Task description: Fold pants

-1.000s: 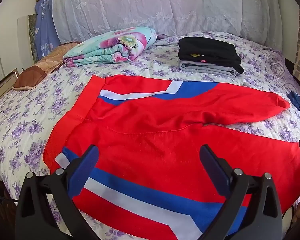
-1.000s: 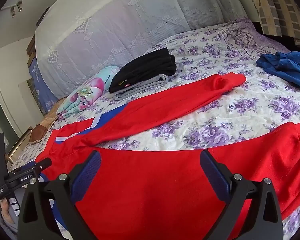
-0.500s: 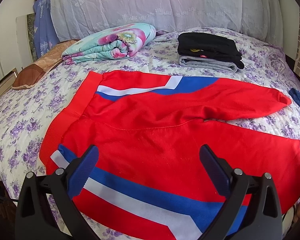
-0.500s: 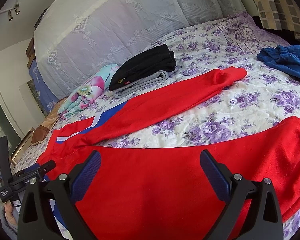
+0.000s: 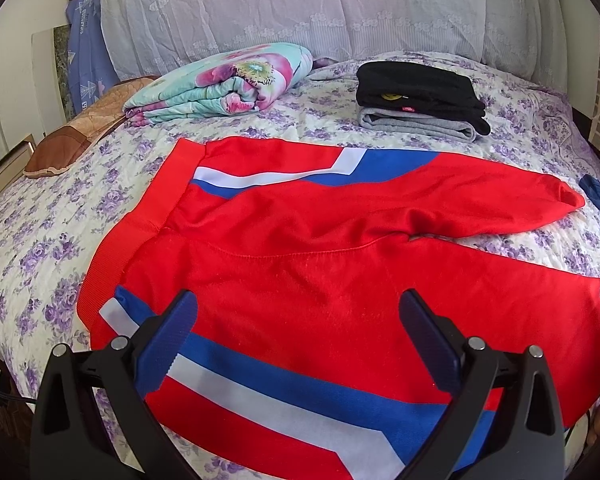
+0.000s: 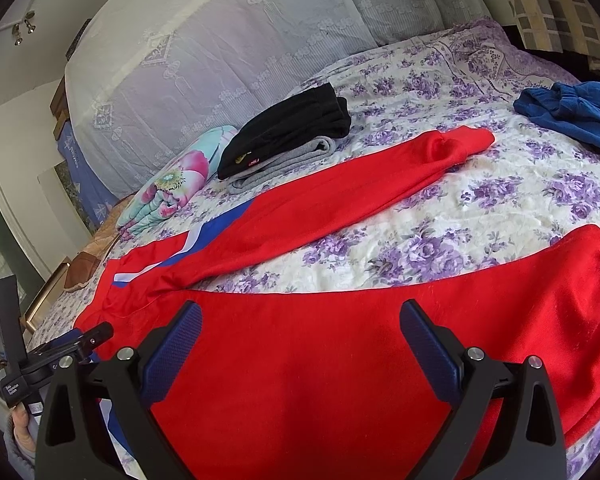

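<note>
My left gripper (image 5: 296, 322) is hanging wide open over the red track pants (image 5: 340, 276), nothing pinched between the blue pads (image 5: 168, 344). Pants are spread flat on the purple-flowered bedspread (image 5: 32, 240), waistband to the left, blue and white stripes down each leg, far leg angled off to the right. Behind them there's a folded floral blanket (image 5: 224, 76) and, off to its right, a stack of black and grey folded clothes (image 5: 420, 100). Brown pillow (image 5: 76, 136) sits at the far left.

Bare bedspread (image 6: 500, 200) between spread red pants (image 5: 340, 264) legs; folded clothes stack (image 5: 416, 100), rolled blanket (image 5: 220, 80) block far side.
</note>
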`<state>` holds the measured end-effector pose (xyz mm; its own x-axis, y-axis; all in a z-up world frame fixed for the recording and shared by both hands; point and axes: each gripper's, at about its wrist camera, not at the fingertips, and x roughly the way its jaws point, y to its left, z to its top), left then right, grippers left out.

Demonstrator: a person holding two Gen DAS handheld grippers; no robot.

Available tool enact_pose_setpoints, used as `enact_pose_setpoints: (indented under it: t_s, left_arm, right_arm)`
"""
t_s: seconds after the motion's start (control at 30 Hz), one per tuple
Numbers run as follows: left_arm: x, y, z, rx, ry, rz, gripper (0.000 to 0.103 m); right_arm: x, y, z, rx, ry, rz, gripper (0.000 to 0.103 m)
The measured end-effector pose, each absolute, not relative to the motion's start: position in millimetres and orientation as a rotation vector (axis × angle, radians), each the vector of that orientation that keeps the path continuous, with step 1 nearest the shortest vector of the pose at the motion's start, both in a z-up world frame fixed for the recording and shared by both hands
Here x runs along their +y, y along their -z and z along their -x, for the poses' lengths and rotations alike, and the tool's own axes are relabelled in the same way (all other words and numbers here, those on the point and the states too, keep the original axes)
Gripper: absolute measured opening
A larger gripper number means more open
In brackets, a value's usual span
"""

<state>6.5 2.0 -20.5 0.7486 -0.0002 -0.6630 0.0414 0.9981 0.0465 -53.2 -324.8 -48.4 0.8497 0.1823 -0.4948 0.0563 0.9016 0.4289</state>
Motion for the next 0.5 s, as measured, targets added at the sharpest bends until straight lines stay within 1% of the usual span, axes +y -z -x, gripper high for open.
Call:
enact_pose_setpoints:
  t_s: [0.5]
  left_arm:
    - [2.2, 21.1, -6.9, 0.728, 0.023, -0.059, 0.099]
  right_arm:
    - [-325.4, 49.8, 53.0, 0.560, -0.070, -0.454, 0.100]
